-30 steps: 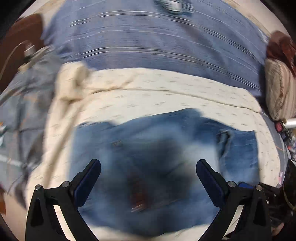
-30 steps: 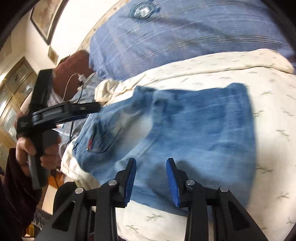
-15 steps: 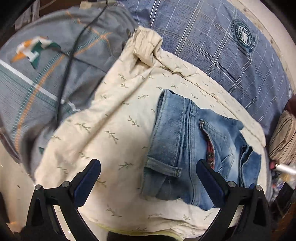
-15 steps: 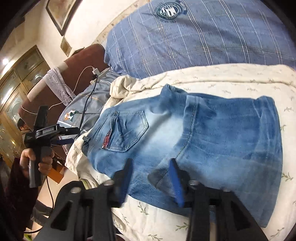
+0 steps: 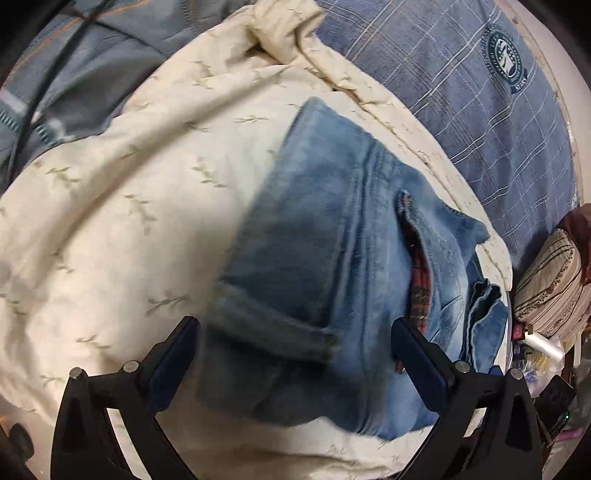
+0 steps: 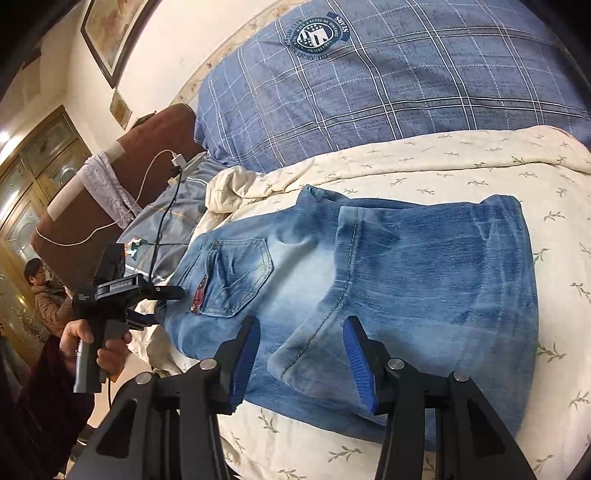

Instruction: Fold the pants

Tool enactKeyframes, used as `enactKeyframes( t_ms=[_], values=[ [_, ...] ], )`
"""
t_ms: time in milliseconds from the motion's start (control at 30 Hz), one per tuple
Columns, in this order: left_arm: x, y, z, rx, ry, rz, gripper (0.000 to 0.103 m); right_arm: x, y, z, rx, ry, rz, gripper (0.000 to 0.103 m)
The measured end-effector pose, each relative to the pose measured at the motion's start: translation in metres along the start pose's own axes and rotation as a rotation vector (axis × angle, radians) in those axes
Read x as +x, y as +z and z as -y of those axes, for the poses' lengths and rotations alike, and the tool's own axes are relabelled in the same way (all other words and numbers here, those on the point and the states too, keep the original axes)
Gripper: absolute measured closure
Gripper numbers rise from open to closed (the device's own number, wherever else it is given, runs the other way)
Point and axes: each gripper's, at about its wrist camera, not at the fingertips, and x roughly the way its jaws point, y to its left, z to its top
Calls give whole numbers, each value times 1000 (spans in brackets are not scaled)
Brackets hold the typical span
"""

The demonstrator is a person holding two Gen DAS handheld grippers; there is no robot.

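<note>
Right wrist view: the pants [image 6: 388, 280], blue denim, lie already folded into a compact stack on a cream leaf-print blanket [image 6: 480, 162] on the bed, back pocket [image 6: 240, 277] upward toward the left. Denim of this kind is judged moderately heavy, limp yet thick at seams and hems, not slippery; layered edges and the cuffed hem [image 5: 273, 321] offer the firmest purchase, while a pinch in mid-panel would likely lift one layer only.

The right claw [image 6: 299, 365] stands partly apart, straddling a raised fold at the near edge; its pads do not visibly press the cloth. The left claw [image 5: 295, 362] stands wide apart, its jaws having just narrowed slightly, with the hem between them but unclamped; it is gripped by a hand [image 6: 96, 347].

Beyond the blanket lies a blue plaid duvet [image 6: 406, 81]. A charging cable [image 6: 166, 218] trails over grey bedding. A framed picture [image 6: 110, 33] hangs on the wall.
</note>
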Motion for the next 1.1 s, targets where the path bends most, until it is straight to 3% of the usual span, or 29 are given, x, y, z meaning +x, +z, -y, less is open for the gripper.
enactKeyframes(
  t_ms=[33,100,133,267,500,800,933,1100],
  values=[
    [1,1,5,15,18,11,22,0,0,0,1,0,3,52],
    [1,2,9,21,33,30,34,-1,0,3,6,-2,11,52],
    [0,3,9,25,14,40,51,-2,1,4,11,-4,17,52],
    [-13,3,18,71,17,91,69,-7,4,14,38,-23,37,52],
    [-39,-6,61,217,94,193,78,-16,7,39,137,-77,65,52],
    [-81,-37,163,482,71,299,82,-52,10,75,288,-87,179,52],
    [-75,-62,217,609,39,294,83,-75,9,94,356,-85,257,52],
    [-33,-110,288,794,6,232,87,-102,6,118,437,-72,328,52]
  ],
)
